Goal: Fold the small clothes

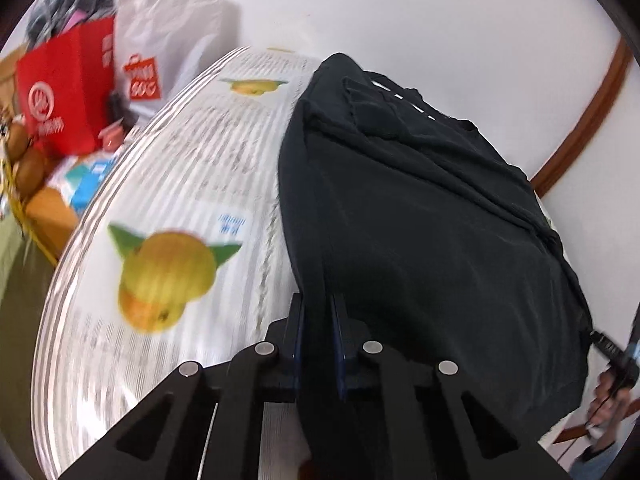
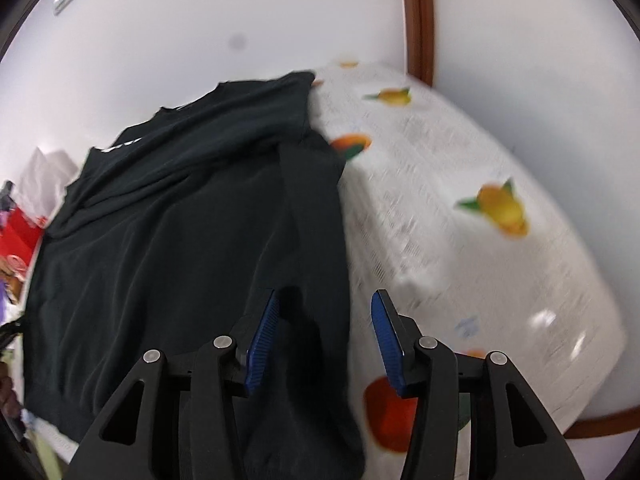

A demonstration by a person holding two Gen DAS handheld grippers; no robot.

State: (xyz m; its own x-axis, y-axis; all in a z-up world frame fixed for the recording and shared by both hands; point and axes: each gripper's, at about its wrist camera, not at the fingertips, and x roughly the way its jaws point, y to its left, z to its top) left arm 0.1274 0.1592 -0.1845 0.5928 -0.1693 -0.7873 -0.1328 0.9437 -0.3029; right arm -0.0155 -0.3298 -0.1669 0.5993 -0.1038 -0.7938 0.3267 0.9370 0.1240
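A black shirt (image 1: 420, 216) lies spread on a table with a white fruit-print cloth (image 1: 180, 184). My left gripper (image 1: 318, 308) is shut on the shirt's left edge near the hem, cloth pinched between its blue pads. In the right wrist view the same shirt (image 2: 180, 220) fills the left half, one side folded inward. My right gripper (image 2: 324, 304) is open, its jaws standing apart over the shirt's right edge, holding nothing. The other gripper shows at the far right of the left wrist view (image 1: 616, 356).
A red paper bag (image 1: 68, 92) and a white plastic bag (image 1: 168, 40) stand beyond the table's left side, with a box of clutter (image 1: 44, 184) beside them. A white wall and a brown door frame (image 2: 418, 16) lie behind the table (image 2: 480, 240).
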